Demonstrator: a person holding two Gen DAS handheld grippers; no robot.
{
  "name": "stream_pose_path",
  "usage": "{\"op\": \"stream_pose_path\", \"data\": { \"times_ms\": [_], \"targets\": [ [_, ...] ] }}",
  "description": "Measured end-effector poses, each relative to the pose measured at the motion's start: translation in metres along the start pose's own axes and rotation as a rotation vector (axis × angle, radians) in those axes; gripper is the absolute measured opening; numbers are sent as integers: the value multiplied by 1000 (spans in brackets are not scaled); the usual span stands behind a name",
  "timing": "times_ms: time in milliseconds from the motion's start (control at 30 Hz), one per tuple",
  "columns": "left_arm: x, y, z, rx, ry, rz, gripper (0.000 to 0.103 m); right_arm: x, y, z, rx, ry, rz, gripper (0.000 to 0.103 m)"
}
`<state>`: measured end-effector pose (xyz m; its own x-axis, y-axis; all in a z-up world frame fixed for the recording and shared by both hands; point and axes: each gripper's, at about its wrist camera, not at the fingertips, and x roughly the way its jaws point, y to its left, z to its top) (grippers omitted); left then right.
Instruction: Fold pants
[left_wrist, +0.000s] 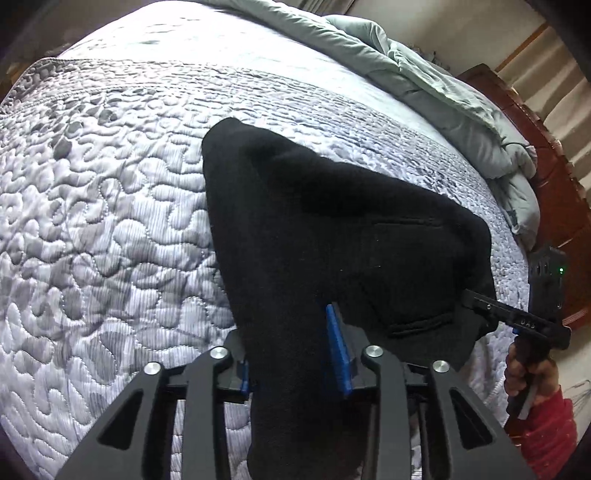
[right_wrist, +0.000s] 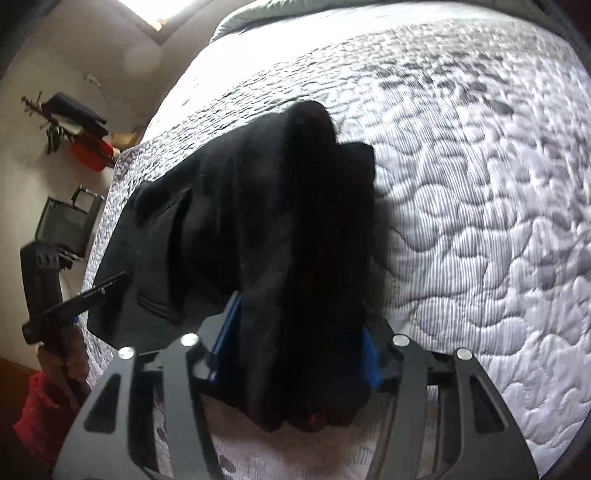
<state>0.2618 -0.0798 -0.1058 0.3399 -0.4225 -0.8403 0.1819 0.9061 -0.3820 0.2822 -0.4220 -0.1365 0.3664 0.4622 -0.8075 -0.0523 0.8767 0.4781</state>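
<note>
A: From the left wrist, what has the left tool (left_wrist: 291, 354) got?

B: A bunched fold of the black pants (left_wrist: 332, 229). The blue pads (left_wrist: 338, 350) stand a little apart with the cloth packed between them, so the jaws are closed as far as the fabric allows.

A: And where do the pants lie?

B: On the bed (left_wrist: 103, 206), over its quilted grey-white cover, the near part lifted into the tool and the far end resting on the quilt. A pocket seam shows on the right side. The right tool (left_wrist: 476, 295) comes in from the right edge, its tip against the pants' hem; from here I cannot tell how its jaws stand. A hand in a red sleeve holds its grip. A pale green duvet (left_wrist: 443, 85) is heaped along the far side of the bed, by a dark wooden headboard (left_wrist: 554, 206).

A: Now the right wrist?

B: The right tool (right_wrist: 299, 343) clamps a thick roll of the pants (right_wrist: 266, 206) between its blue pads (right_wrist: 371, 354), closed onto the cloth. The garment stretches away across the bed (right_wrist: 480, 184). At the left, the left tool (right_wrist: 110, 282) touches the pants' edge. A red box (right_wrist: 94, 153) sits on a wall shelf beyond.
</note>
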Motion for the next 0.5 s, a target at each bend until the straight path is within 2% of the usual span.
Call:
{"op": "stream_pose_path", "data": {
  "times_ms": [167, 267, 300, 333, 400, 500],
  "targets": [
    [1, -6, -6, 41, -15, 50, 42, 2, -10, -9, 39, -30, 39, 59],
    [4, -6, -7, 23, -25, 66, 53, -1, -8, -12, 34, -32, 27, 61],
    [3, -5, -7, 14, -31, 76, 57, -2, -5, -14, 37, -33, 27, 64],
    [0, -3, -7, 5, -38, 89, 59, -5, -4, -16, 38, -36, 25, 72],
    [-10, -2, -11, -2, -52, 130, 62, -19, 0, -20, 43, -59, -23, 80],
    [-31, -10, -21, 26, -85, 262, 70, -40, 5, -30, 56, -91, -71, 83]
  ]
}}
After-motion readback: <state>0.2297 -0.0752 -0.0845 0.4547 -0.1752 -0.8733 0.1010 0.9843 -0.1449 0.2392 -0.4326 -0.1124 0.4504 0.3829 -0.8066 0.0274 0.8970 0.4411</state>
